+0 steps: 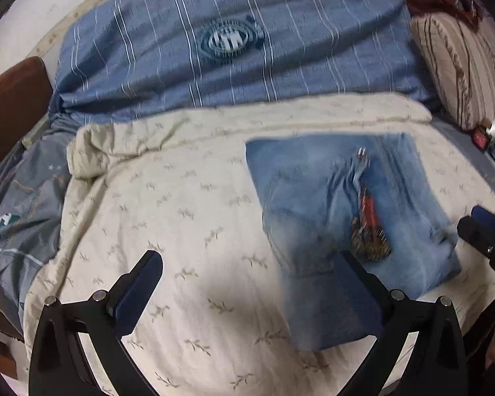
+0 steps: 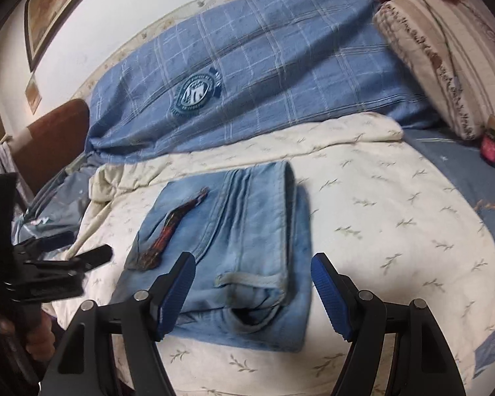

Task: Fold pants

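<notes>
Where the cream quilt [image 2: 379,204] covers the bed, the pants [image 2: 241,247] lie folded into a flat denim bundle. The right gripper [image 2: 252,292] hovers over its near edge, jaws spread and empty — the left gripper [image 1: 247,283] stands wide too, gripping nothing, beside the bundle.

White wall [image 2: 92,33], framed pic [image 2: 54,6], brown headboard [image 2: 56,138], cream bedspread [image 1: 181,198]

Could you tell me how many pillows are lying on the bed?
2: a big blue checked pillow along the far side behind the folded jeans, and a beige striped pillow at the far right corner. Others may lie out of view.
</notes>
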`<action>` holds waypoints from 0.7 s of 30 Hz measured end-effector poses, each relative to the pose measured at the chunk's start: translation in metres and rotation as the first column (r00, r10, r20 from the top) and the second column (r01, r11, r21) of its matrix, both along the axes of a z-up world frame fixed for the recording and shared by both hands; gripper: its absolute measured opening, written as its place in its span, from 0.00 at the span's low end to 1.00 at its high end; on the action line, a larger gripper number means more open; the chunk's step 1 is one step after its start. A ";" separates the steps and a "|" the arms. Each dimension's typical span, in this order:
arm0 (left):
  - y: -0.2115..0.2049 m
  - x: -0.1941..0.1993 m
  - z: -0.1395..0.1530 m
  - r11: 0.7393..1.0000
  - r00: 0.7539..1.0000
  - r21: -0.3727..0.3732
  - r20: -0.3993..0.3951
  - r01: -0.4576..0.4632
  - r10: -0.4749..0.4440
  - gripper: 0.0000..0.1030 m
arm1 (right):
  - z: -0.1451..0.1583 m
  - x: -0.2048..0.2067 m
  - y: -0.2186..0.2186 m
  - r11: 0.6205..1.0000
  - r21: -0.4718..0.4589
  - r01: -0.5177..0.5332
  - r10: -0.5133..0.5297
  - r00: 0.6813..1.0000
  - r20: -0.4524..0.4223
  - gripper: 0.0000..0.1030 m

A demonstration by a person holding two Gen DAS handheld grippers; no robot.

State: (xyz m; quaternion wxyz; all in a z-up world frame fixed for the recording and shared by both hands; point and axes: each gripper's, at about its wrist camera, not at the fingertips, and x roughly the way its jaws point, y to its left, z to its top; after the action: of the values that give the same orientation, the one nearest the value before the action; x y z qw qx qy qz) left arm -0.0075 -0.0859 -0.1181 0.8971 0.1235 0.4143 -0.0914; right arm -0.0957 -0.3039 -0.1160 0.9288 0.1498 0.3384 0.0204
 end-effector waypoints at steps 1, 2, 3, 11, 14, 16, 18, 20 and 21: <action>0.000 0.000 -0.006 1.000 1.000 0.006 -0.016 -0.001 0.001 1.00 | -0.002 0.002 0.005 1.000 -0.031 -0.004 0.004 1.000 -0.007 0.72; 0.000 0.000 -0.010 1.000 1.000 0.009 -0.029 -0.001 0.001 1.00 | -0.005 0.003 0.009 0.999 -0.053 -0.008 0.008 1.000 -0.013 0.69; -0.001 0.000 -0.013 1.000 0.999 0.009 -0.036 0.001 -0.001 1.00 | -0.007 0.004 0.011 0.998 -0.062 -0.018 0.017 1.000 -0.020 0.65; -0.009 -0.001 -0.023 0.999 0.999 0.038 -0.036 0.032 -0.030 1.00 | -0.029 0.016 0.014 0.993 -0.107 -0.053 0.041 0.993 -0.111 0.43; -0.009 -0.001 -0.024 0.998 0.999 0.046 -0.028 0.038 -0.036 1.00 | -0.029 0.017 0.014 0.993 -0.106 -0.053 0.041 0.993 -0.112 0.44; -0.007 0.000 -0.020 0.999 0.999 0.038 -0.032 0.038 -0.036 1.00 | -0.030 0.017 0.009 0.997 -0.066 -0.044 0.035 0.992 -0.125 0.51; -0.005 0.000 -0.014 0.999 1.000 0.025 -0.017 0.026 -0.025 1.00 | -0.029 0.017 0.000 1.000 0.000 -0.028 0.028 0.991 -0.133 0.54; -0.003 0.001 -0.008 1.000 1.000 0.023 0.007 0.011 -0.011 1.00 | -0.027 0.016 -0.009 0.999 0.054 -0.009 0.016 0.992 -0.121 0.55; -0.002 0.002 -0.005 1.000 1.000 0.019 0.014 0.010 -0.010 1.00 | -0.025 0.014 -0.012 0.998 0.068 0.002 0.005 0.994 -0.109 0.55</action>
State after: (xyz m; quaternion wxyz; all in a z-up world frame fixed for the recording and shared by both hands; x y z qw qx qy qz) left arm -0.0057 -0.0878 -0.1235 0.8983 0.1347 0.4083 -0.0909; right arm -0.0812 -0.3162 -0.1408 0.9032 0.1818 0.3880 0.0242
